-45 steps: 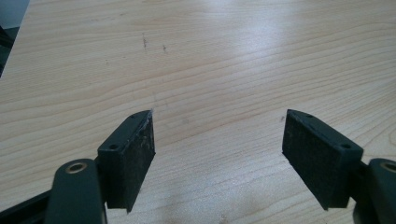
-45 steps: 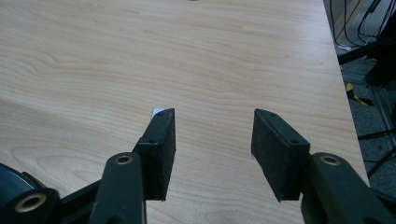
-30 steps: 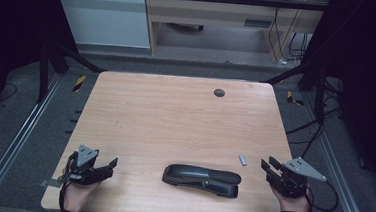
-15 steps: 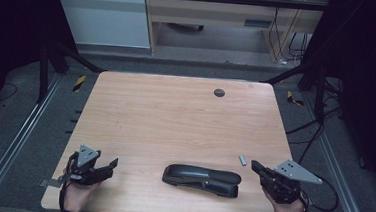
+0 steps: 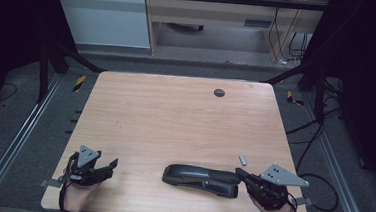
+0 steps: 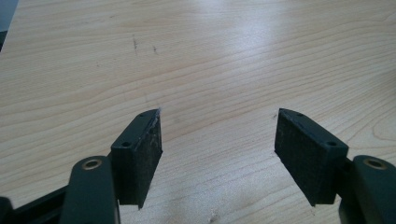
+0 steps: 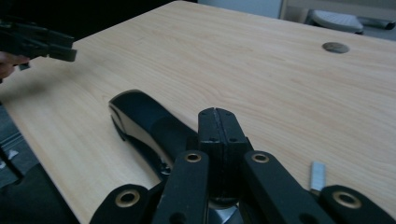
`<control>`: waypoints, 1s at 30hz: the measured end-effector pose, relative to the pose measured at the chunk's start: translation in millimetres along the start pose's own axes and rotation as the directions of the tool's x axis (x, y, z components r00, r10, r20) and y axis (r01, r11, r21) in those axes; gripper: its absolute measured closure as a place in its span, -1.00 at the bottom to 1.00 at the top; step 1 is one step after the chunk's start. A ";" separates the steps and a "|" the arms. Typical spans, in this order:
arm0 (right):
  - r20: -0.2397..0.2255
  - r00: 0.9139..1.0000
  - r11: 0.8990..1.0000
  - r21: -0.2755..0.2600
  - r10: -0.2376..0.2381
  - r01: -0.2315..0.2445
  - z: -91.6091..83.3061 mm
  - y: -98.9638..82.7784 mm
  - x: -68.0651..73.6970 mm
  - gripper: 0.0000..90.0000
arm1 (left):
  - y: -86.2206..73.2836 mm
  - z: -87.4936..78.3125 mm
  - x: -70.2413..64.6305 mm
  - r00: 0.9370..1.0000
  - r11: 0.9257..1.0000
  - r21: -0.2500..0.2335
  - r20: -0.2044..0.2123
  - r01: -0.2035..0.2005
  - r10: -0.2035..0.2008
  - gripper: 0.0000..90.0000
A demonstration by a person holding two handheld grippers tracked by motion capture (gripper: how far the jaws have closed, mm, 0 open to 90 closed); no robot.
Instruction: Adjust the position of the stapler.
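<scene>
A black stapler (image 5: 201, 179) lies flat near the table's front edge, and in the right gripper view the stapler (image 7: 144, 116) stretches away to the left. My right gripper (image 5: 240, 173) is shut with nothing in it. Its closed tips (image 7: 217, 116) sit over the stapler's right end; I cannot tell whether they touch it. My left gripper (image 5: 111, 165) rests at the front left corner, well apart from the stapler. It (image 6: 217, 135) is open over bare wood, and its jaws have just been closing a little with nothing between them.
A small metal staple strip (image 5: 243, 159) lies just behind the right gripper, also seen as the strip (image 7: 317, 176) by its right jaw. A dark round grommet (image 5: 219, 92) sits in the table's far side. The wooden table (image 5: 174, 125) ends close in front of both hands.
My right gripper has moved left to the stapler's end and its jaws have shut. The left hand has stayed where it was.
</scene>
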State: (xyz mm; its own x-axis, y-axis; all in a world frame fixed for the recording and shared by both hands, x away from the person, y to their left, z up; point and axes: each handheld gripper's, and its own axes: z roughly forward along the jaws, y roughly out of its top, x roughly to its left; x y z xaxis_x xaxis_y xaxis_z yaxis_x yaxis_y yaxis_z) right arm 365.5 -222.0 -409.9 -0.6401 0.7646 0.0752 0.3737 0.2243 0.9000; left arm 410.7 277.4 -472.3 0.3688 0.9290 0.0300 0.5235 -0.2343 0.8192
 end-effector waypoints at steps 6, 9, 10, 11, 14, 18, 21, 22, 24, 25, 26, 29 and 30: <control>-0.037 0.999 1.000 0.029 0.011 -0.010 5.9 -8.4 6.9 1.00 | -0.3 -0.5 0.1 1.000 1.000 0.004 0.001 0.000 0.000 -0.30; -0.044 0.999 0.999 0.044 0.010 -0.008 9.4 -12.7 9.5 1.00 | -0.2 -0.9 0.2 1.000 1.000 0.003 -0.001 -0.003 0.003 -0.30; -0.052 0.999 0.998 0.055 0.013 -0.010 10.3 -15.4 10.9 1.00 | -0.3 -1.0 0.2 1.000 1.000 0.003 -0.002 -0.003 0.003 -0.30; -0.054 0.998 0.998 0.058 0.016 -0.013 10.6 -16.3 11.5 1.00 | -0.3 -1.1 0.2 1.000 1.000 0.003 -0.001 -0.002 0.002 -0.30; -0.056 0.998 0.998 0.067 0.016 -0.012 11.1 -18.8 11.9 1.00 | -0.3 -1.0 0.2 1.000 1.000 0.004 -0.001 -0.002 0.002 -0.30; -0.052 0.998 0.996 0.085 0.021 -0.017 13.1 -23.5 9.9 1.00 | -0.3 -0.8 -0.1 1.000 1.000 0.004 0.000 -0.004 0.004 -0.30; -0.054 0.998 0.996 0.083 0.017 -0.012 13.6 -23.9 10.0 1.00 | -0.4 -0.6 -0.1 1.000 1.000 0.005 0.000 -0.004 0.004 -0.30; -0.055 0.998 0.997 0.083 0.015 -0.010 13.8 -24.0 10.1 1.00 | -0.4 -0.6 -0.1 1.000 1.000 0.005 0.000 -0.004 0.004 -0.30; -0.055 0.998 0.997 0.081 0.007 -0.003 14.2 -24.2 9.6 1.00 | -0.4 -0.4 -0.4 1.000 1.000 0.005 0.001 -0.004 0.004 -0.30; -0.054 0.999 0.997 0.081 0.004 0.000 14.4 -24.3 9.4 1.00 | -0.4 -0.4 -0.4 1.000 1.000 0.005 0.001 -0.004 0.004 -0.30; -0.054 0.999 0.997 0.081 0.004 0.000 14.4 -24.3 9.4 1.00 | -0.5 -0.3 -0.5 1.000 1.000 0.005 0.001 -0.004 0.004 -0.30; -0.048 0.999 0.997 0.077 -0.004 0.008 15.6 -24.3 8.2 1.00 | -0.5 0.2 -0.6 1.000 1.000 0.006 0.002 -0.005 0.005 -0.29; -0.045 0.999 0.997 0.075 -0.007 0.010 16.2 -24.3 7.6 1.00 | -0.5 0.3 -0.7 1.000 1.000 0.007 0.003 -0.006 0.006 -0.29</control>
State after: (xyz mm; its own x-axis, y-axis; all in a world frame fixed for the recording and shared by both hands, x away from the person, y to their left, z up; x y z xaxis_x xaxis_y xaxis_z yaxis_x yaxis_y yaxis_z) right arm 362.4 -211.9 -438.1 -0.6723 0.7350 0.0881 0.4160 0.2767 0.8662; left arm 410.4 276.8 -472.9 0.3745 0.9266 0.0332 0.5264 -0.2420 0.8151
